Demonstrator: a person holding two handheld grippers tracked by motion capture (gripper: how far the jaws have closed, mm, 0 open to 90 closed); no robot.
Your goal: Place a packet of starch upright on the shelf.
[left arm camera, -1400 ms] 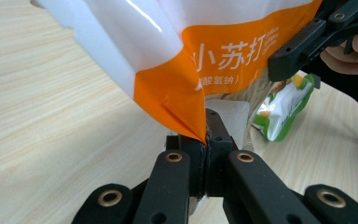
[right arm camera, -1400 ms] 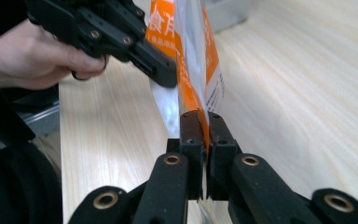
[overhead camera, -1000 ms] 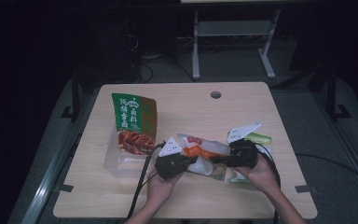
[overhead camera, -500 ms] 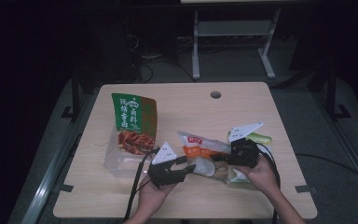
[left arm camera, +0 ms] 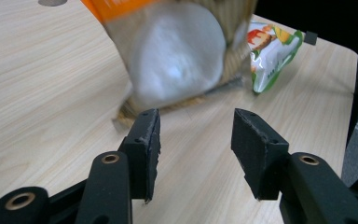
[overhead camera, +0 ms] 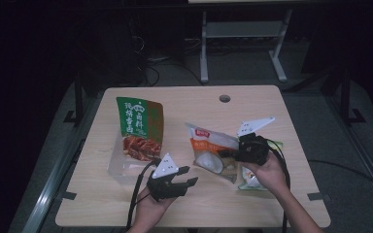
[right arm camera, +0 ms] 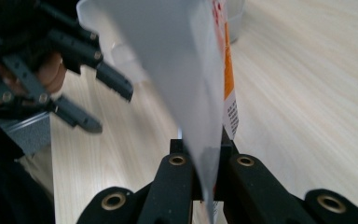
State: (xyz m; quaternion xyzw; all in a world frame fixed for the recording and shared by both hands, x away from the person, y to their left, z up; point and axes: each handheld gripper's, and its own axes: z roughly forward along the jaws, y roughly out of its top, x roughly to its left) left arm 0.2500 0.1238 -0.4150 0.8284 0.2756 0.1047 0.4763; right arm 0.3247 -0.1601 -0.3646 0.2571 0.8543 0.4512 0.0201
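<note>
Backing off the orange snack bag (overhead camera: 212,150), the left gripper (overhead camera: 182,176) has just been opening its jaws, now empty; the right gripper (overhead camera: 229,154) pinches one edge, which could slip free.

A dim lab: bare wooden table (overhead camera: 272,204), cables (overhead camera: 150,73) on the floor.
</note>
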